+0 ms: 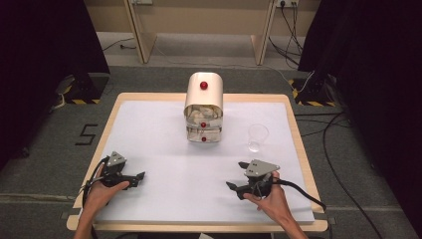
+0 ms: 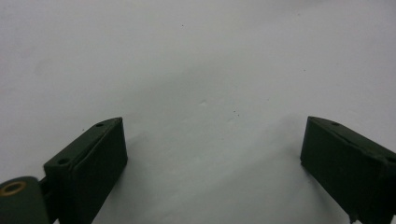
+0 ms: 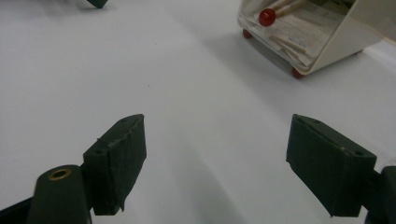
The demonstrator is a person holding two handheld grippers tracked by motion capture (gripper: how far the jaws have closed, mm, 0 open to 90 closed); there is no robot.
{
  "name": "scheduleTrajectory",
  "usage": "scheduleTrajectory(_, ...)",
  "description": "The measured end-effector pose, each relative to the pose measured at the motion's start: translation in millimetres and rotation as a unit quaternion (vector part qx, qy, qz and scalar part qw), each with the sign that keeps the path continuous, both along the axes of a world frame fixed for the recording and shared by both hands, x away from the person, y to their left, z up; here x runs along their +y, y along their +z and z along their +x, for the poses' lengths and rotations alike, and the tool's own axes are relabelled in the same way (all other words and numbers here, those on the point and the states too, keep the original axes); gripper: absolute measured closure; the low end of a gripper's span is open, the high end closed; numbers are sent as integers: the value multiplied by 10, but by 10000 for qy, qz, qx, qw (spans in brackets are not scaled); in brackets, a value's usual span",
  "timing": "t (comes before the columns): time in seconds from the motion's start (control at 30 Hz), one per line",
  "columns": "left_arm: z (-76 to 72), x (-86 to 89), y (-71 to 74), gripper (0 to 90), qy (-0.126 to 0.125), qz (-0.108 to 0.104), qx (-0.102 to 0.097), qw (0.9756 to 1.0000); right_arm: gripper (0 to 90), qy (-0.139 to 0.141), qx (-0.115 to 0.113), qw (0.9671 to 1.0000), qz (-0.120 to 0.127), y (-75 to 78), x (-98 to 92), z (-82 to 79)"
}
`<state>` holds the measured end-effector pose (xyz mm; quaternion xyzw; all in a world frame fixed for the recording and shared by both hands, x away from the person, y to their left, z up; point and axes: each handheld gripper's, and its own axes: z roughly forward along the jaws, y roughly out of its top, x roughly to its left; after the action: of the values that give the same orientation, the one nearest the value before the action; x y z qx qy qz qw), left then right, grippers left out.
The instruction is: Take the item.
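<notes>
White sheeting covers the desk (image 1: 149, 144), with one small drawer cabinet (image 1: 203, 107) at the back centre and one clear cup (image 1: 258, 137) just to its right. Both tools — left tool (image 1: 138, 178), right tool (image 1: 235, 175) — rest near the front edge, jaws spread wide, holding nothing. Approach the cabinet's three red knobs (image 1: 203, 85) squarely and slowly

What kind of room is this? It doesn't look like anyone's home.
Probably a lab or test studio set up for recording. A white-topped table stands between black curtains, with cables running over a carpeted floor and yellow-and-black hazard tape on stand bases. A person's hands hold a claw each.
</notes>
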<state>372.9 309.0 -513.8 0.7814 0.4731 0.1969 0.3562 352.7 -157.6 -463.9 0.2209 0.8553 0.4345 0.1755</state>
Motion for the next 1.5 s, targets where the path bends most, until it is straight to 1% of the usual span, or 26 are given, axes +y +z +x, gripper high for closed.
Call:
scheduleTrajectory(0.03, 0, 0, 0, 61, -1, 1, 0, 10000, 207, 0, 0, 10000, 0, 0, 0, 0)
scheduleTrajectory(0.13, 0, 0, 0, 61, 0, 0, -1, 10000, 217, 77, -78, 9999, -11, 34, 132, 78)
scheduleTrajectory(0.17, 0, 0, 0, 61, 0, 0, -1, 10000, 217, 77, -78, 9999, -11, 34, 132, 78)
scheduleTrajectory(0.2, 0, 0, 0, 62, 0, -1, 0, 10000, 220, 124, -128, 9998, 29, 61, 193, 125)
scheduleTrajectory(0.27, 0, 1, 1, 62, -4, 8, 2, 10000, 221, 126, -166, 9998, 25, 77, 224, 148)
scheduleTrajectory(0.43, 0, -1, 0, 61, 1, 3, 0, 10000, 233, 183, -320, 9992, 135, 171, 347, 251)
scheduleTrajectory(0.47, -1, -2, -1, 61, 4, -3, 2, 10000, 234, 204, -402, 9989, 142, 218, 401, 304)
scheduleTrajectory(0.5, -1, -2, -1, 61, 4, -3, 2, 10000, 234, 204, -402, 9989, 142, 218, 401, 304)
scheduleTrajectory(0.53, 0, -1, 0, 61, -1, 4, 0, 10000, 237, 241, -430, 9985, 226, 263, 442, 345)
scheduleTrajectory(0.63, 0, 0, 0, 61, 0, 2, 1, 10000, 242, 262, -522, 9981, 211, 302, 480, 378)
scheduleTrajectory(0.67, 1, 0, 0, 61, 1, -4, 1, 10000, 243, 262, -529, 9978, 286, 349, 518, 422)
scheduleTrajectory(0.83, 1, 0, -1, 61, 0, -5, 2, 10000, 251, 269, -641, 9970, 354, 448, 577, 506)
scheduleTrajectory(0.9, 1, 2, -1, 61, -2, -8, 4, 10000, 253, 251, -721, 9965, 327, 513, 602, 548)
scheduleTrajectory(0.97, 2, 2, -1, 62, -3, -12, 5, 10000, 253, 259, -711, 9964, 391, 569, 619, 585)
scheduleTrajectory(1.0, 2, 3, -1, 61, -2, -13, 4, 10000, 256, 235, -806, 9957, 383, 627, 643, 625)
scheduleTrajectory(1.03, 2, 3, -1, 62, -2, -13, 4, 10000, 256, 235, -806, 9957, 383, 627, 643, 625)
scheduleTrajectory(1.07, 2, 3, -1, 62, -2, -15, 4, 10000, 258, 195, -817, 9954, 471, 685, 667, 666)
scheduleTrajectory(1.1, 2, 3, -1, 62, -2, -15, 4, 10000, 258, 195, -817, 9954, 471, 685, 667, 666)
scheduleTrajectory(1.13, 2, 3, -3, 62, -1, -26, -4, 10000, 259, 154, -883, 9951, 420, 730, 689, 696)
scheduleTrajectory(1.23, 2, 3, -1, 61, -3, -18, 5, 10000, 262, 120, -936, 9945, 457, 771, 713, 746)
scheduleTrajectory(1.27, 3, 3, -3, 62, -2, -30, -3, 10000, 262, 111, -1017, 9942, 338, 798, 737, 778)
scheduleTrajectory(1.3, 3, 3, -3, 61, -2, -30, -3, 10000, 262, 111, -1017, 9942, 338, 798, 737, 778)
scheduleTrajectory(1.33, 3, 3, -3, 61, -2, -31, -2, 10000, 262, 99, -1093, 9935, 301, 824, 768, 818)
scheduleTrajectory(1.37, 3, 3, -3, 61, -2, -31, -2, 10000, 262, 99, -1093, 9935, 301, 824, 768, 818)
scheduleTrajectory(1.4, 3, 3, -3, 61, -1, -32, -3, 10000, 262, 84, -1073, 9935, 366, 838, 800, 865)
scheduleTrajectory(1.5, 3, 4, -2, 61, -1, -29, 2, 10000, 262, 59, -1150, 9929, 295, 842, 840, 921)
